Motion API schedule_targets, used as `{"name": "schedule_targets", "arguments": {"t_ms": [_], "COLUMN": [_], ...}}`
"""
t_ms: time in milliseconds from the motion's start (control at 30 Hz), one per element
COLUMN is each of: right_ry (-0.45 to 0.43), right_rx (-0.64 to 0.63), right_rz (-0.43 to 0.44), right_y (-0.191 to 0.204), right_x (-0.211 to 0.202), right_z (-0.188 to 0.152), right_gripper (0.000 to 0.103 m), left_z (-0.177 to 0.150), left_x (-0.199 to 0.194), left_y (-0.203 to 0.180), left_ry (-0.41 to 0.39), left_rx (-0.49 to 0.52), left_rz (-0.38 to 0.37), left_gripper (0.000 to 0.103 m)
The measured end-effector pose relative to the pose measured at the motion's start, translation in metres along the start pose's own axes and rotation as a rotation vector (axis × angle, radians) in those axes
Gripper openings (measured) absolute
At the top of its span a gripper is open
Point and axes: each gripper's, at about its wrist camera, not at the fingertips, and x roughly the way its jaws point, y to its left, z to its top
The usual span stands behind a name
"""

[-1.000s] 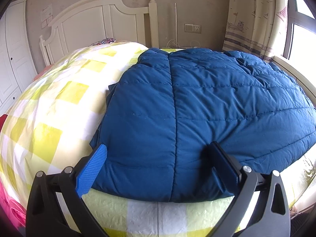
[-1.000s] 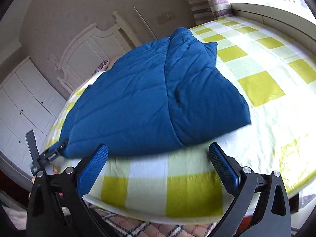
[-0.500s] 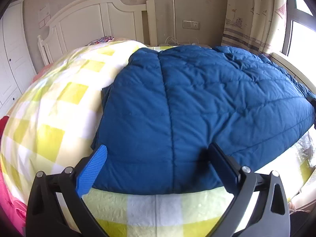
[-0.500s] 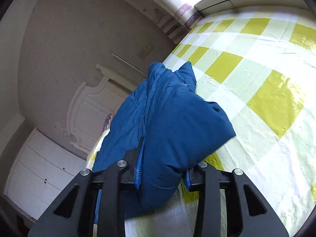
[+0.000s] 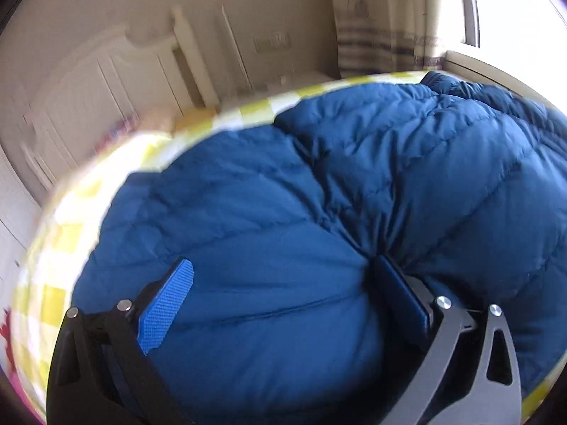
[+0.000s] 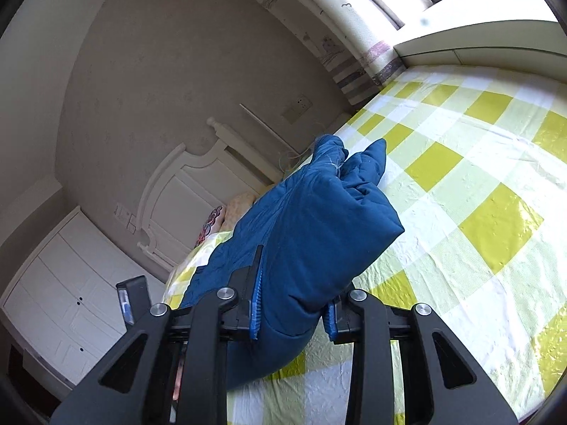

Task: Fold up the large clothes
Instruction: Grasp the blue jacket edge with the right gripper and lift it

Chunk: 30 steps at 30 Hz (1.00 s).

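Observation:
A large blue quilted jacket lies on a bed with a yellow and white checked sheet. My left gripper is pushed into the jacket's near edge, its jaws still wide, with puffy fabric bulging between the blue pads. My right gripper is shut on the jacket's near right corner and holds it lifted off the sheet, so the fabric stands up in front of the camera.
A white headboard and a wall socket stand at the far end of the bed. White cupboards are on the left, a curtain and window ledge on the right. The left gripper shows at the right wrist view's left edge.
My right gripper closed on the jacket's corner and lifted it. My left gripper moved forward into the jacket's near edge and tilted; its view is blurred by motion.

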Motion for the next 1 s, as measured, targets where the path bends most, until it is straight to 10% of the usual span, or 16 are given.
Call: {"name": "schedule_targets", "arguments": {"t_ms": [200,533,700,800,1000], "right_ry": [-0.051,-0.005,0.343,0.237,0.229], "right_rx": [-0.252,-1.028,-1.454,-1.645,-1.631], "right_rz": [-0.030,0.079,0.032,-0.031,-0.009], "right_y": [0.068,0.296,0.327,0.320,0.314], "right_x": [-0.003,0.092,0.193,0.196,0.190], "right_z": [0.007,-0.100,-0.248,-0.299,-0.289], "right_gripper": [0.032,0.032,0.033,0.033,0.033], "left_z": [-0.025,-0.091,-0.113,-0.110,-0.033], "left_x": [-0.042,-0.132,-0.155,-0.156,-0.129], "left_y": [0.073,0.289,0.322,0.312,0.252], "left_ry": [-0.048,-0.291,-0.286,-0.270,-0.265], "left_rx": [-0.207,-0.707,-0.700,-0.625,-0.376], "left_rz": [-0.136,0.080,0.137,0.122,-0.103], "left_gripper": [0.100,0.100,0.100,0.100,0.100]}}
